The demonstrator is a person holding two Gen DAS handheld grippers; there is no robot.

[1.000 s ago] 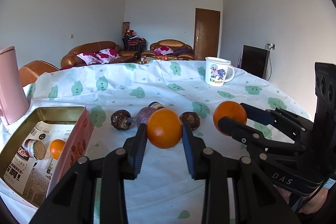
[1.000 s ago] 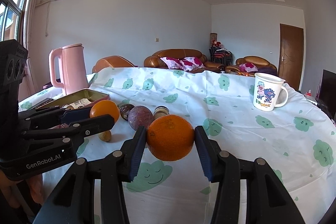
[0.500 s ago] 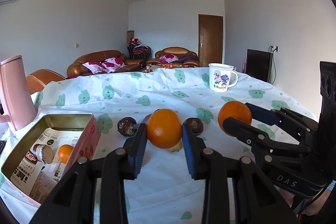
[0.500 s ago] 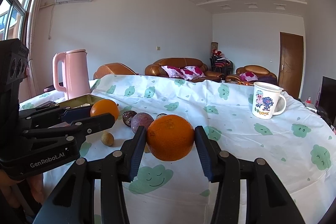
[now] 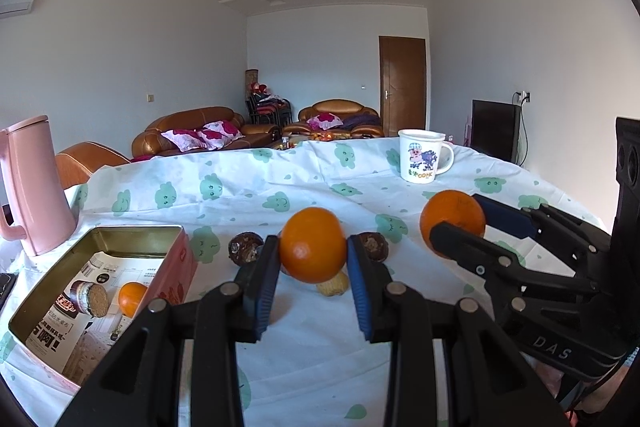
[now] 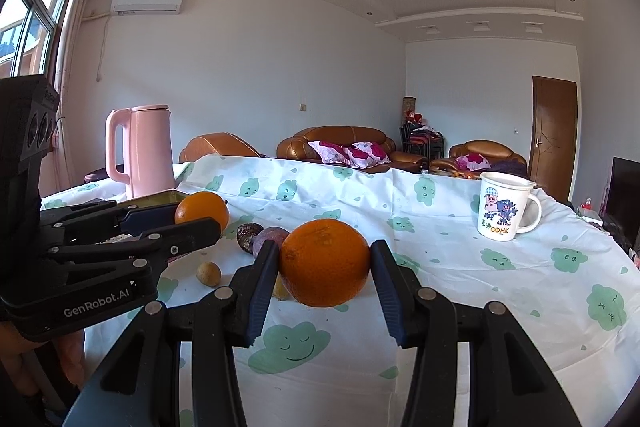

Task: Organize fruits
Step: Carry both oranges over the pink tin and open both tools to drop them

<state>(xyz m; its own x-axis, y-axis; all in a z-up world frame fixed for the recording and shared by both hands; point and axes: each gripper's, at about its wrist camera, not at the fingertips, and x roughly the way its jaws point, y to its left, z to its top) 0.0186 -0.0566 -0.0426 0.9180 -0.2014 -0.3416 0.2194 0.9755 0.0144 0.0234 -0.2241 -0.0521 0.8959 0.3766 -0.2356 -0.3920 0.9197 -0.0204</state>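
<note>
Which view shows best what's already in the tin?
The left wrist view. It looks down into the open tin, showing a small orange and a round jar on printed paper. The right wrist view catches only the tin's rim behind the left gripper; its contents are hidden.

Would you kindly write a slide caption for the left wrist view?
Left gripper holds an orange above the tablecloth, beside the open tin.
</note>
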